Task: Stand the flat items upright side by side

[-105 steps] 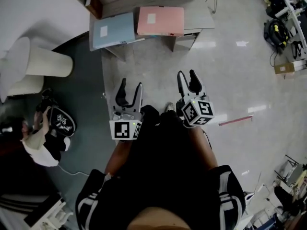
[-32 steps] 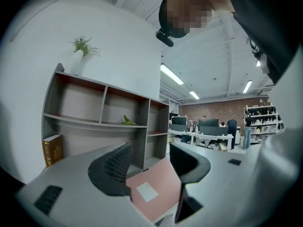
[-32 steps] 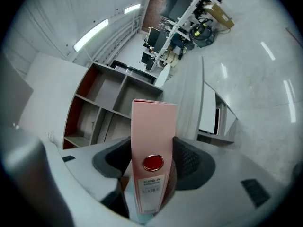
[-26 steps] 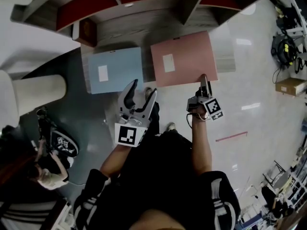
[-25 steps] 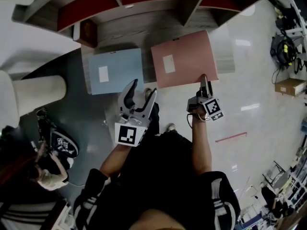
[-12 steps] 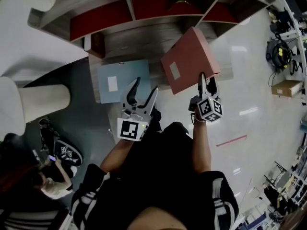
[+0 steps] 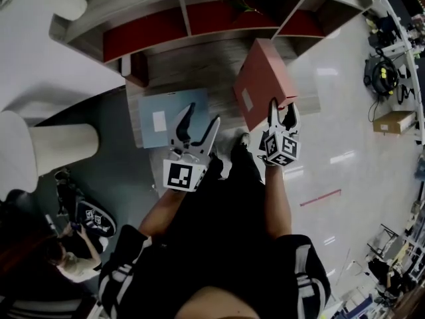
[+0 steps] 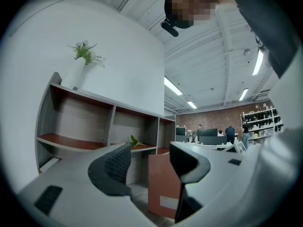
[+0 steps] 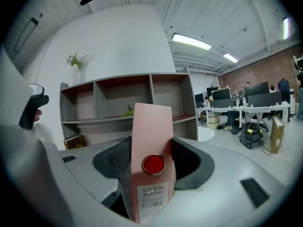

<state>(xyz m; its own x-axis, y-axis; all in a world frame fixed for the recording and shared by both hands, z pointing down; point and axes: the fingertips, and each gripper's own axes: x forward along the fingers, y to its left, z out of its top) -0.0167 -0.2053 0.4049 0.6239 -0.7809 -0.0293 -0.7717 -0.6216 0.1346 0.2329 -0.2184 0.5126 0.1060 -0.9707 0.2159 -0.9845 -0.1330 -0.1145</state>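
We can't read the spine label [image 9: 152,193] on the pink file box [image 7: 260,78], print too small; red disc [image 9: 153,164] above it. Our R gripper [image 7: 282,107] fingers clamp it upright over the surface [image 7: 199,66], beside the flat blue file box [image 7: 169,106]. L gripper [image 7: 203,114] fingers wide, empty.

No word or number can be read with certainty. On the spine of the pink folder [image 9: 150,126], a white sticker [image 9: 152,195] bears one line of dark print above a barcode; the print is too small to read. In the head view, the face of the same folder carries a white label [image 7: 247,100], its content not legible. The face of the blue folder [image 7: 174,105] carries a paper tag [image 7: 159,119], likewise not legible. The cubes of the left gripper [image 7: 202,116] and the right gripper [image 7: 282,108] carry black-and-white square markers [image 7: 179,176]: coded patterns, not letters.
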